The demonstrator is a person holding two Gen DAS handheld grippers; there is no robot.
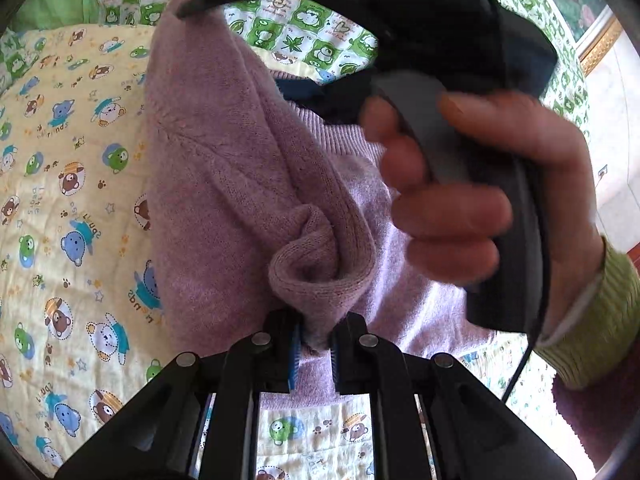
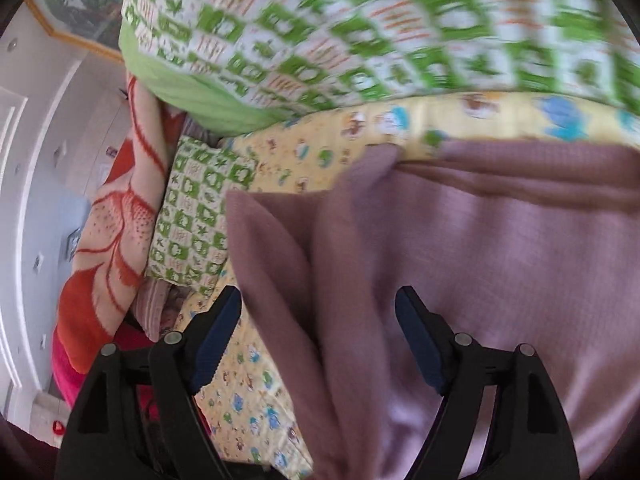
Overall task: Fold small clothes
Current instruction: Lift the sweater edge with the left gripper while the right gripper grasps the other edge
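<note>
A mauve knitted sweater [image 1: 224,168] lies partly lifted over a yellow quilt printed with bears [image 1: 68,200]. My left gripper [image 1: 314,346] is shut on a bunched fold of the sweater, which rises in a ridge away from the fingers. A person's hand [image 1: 460,188] with a green cuff holds the other gripper's black body at the upper right of the left wrist view. In the right wrist view my right gripper [image 2: 318,312] stands open over the sweater [image 2: 500,248]. A loose fold runs between its blue pads without being pressed.
A green-and-white checked blanket [image 2: 340,32] is piled behind the sweater. A matching small pillow [image 2: 196,216] and an orange-red patterned blanket [image 2: 112,232] lie to the left. White panelled furniture [image 2: 28,200] stands beyond the bed's edge.
</note>
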